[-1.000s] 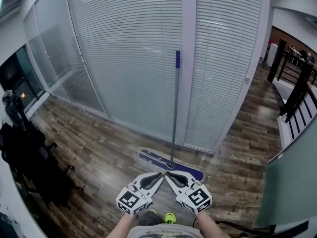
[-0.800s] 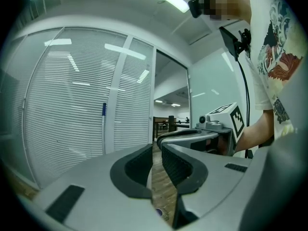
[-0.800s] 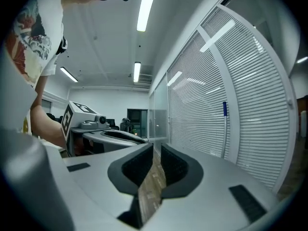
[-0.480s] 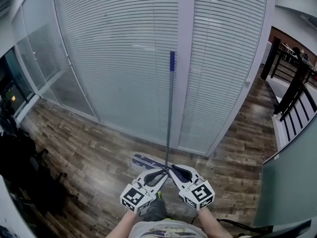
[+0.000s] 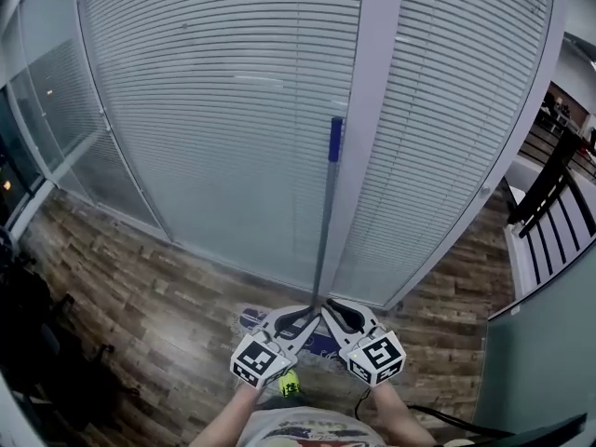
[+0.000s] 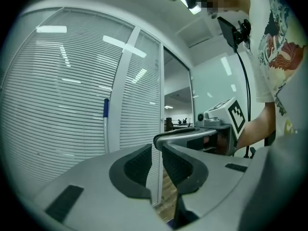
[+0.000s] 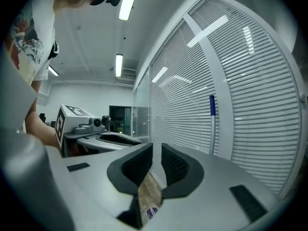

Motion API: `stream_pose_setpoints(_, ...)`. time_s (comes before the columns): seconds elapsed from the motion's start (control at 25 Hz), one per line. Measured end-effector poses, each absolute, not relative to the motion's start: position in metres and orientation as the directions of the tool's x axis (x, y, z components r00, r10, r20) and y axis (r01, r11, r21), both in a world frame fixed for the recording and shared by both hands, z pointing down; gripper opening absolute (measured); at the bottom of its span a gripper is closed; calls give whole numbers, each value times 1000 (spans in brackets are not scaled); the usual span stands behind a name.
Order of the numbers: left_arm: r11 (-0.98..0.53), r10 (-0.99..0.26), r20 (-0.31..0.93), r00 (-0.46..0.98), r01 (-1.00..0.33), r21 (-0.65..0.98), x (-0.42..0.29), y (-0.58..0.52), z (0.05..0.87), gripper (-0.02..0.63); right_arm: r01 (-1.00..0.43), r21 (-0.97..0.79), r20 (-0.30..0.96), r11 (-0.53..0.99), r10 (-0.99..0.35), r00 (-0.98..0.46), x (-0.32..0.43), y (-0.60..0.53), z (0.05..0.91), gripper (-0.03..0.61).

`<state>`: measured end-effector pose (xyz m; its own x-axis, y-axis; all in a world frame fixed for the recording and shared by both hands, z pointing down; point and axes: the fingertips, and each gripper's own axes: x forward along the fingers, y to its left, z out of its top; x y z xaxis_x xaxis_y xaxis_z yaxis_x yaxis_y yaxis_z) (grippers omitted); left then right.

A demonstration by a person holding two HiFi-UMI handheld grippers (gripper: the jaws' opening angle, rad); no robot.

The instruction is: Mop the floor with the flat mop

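The flat mop stands propped against the glass wall. Its grey handle (image 5: 323,222) has a blue top (image 5: 335,138), and its purple head (image 5: 250,320) lies on the wood floor, mostly hidden behind my grippers. My left gripper (image 5: 311,315) and right gripper (image 5: 328,305) are both shut and empty, their tips meeting at the foot of the handle. The handle (image 6: 105,124) stands left of the shut jaws in the left gripper view (image 6: 156,150). It (image 7: 212,124) stands right of the shut jaws in the right gripper view (image 7: 156,154).
A glass wall with white blinds (image 5: 214,110) and a white post (image 5: 372,110) fills the view ahead. A dark railing (image 5: 549,189) is at the right and dark equipment (image 5: 28,343) at the left. Wood floor (image 5: 140,268) lies between; my shoe (image 5: 289,383) shows below.
I have come closer to the glass wall. Both shut grippers moved forward from the near side of the mop head to the foot of the handle, now covering most of the head.
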<state>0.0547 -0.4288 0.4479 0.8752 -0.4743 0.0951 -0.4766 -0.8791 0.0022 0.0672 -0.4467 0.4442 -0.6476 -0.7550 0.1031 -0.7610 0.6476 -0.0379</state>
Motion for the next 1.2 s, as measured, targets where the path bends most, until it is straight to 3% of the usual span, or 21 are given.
stream_pose_setpoints(0.28,-887,-460,89,883,-462,2,45,-534,455,51,-804,-21,147,595,-793,-591,60,-552,450,44)
stream_pose_setpoints(0.6,-877,-477,114,872,-481,15,33,-602,468,124,-833,-17,188,553,-817,-545,64,-619,462,150)
stream_pose_setpoints(1.2,-874,-485,176,857,-473,-107,112,-740,462,193,-864,-17,130,503,-856,-501,146,-742,437,160)
